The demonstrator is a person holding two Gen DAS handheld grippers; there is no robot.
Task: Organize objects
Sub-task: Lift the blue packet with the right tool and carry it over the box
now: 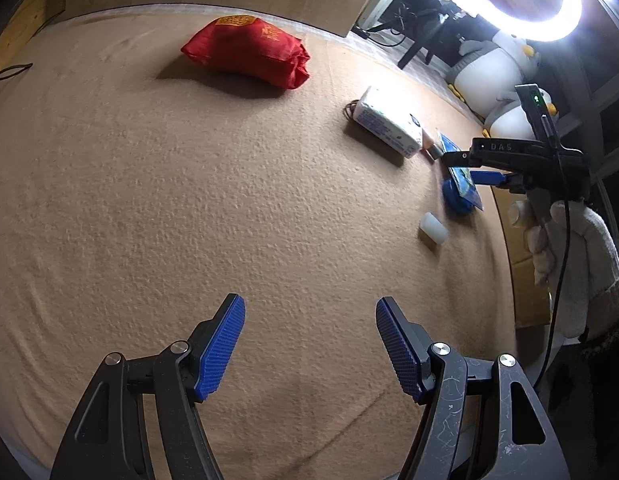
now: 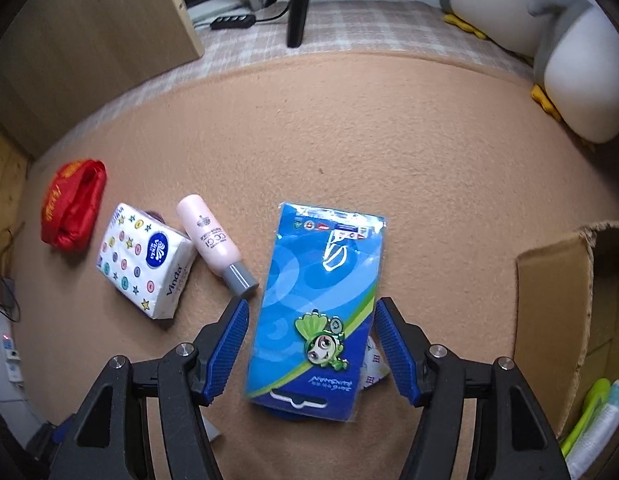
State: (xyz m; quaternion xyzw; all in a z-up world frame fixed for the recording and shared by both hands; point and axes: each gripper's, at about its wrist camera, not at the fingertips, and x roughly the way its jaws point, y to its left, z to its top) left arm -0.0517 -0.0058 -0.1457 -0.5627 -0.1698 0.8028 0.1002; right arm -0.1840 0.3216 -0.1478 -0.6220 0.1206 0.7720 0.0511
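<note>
Left wrist view: left tool [image 1: 310, 346] hangs wide and empty over bare tan blanket [image 1: 189, 200]. Red pouch [image 1: 247, 54] lies far off; tissue pack [image 1: 389, 124] and a small white cylinder [image 1: 433, 230] sit nearer the right tool [image 1: 467, 166].

Right wrist view: right tool [image 2: 311, 346] straddles the blue packet [image 2: 315, 308], jaws part-open, pads not visibly touching it. Pink bottle [image 2: 215, 242] lies just beside the packet; cardboard box [image 2: 557, 300] stands to the right. Risk: the slick, flat packet is propped on something beneath, so closing could tip it or let it slide free.
</note>
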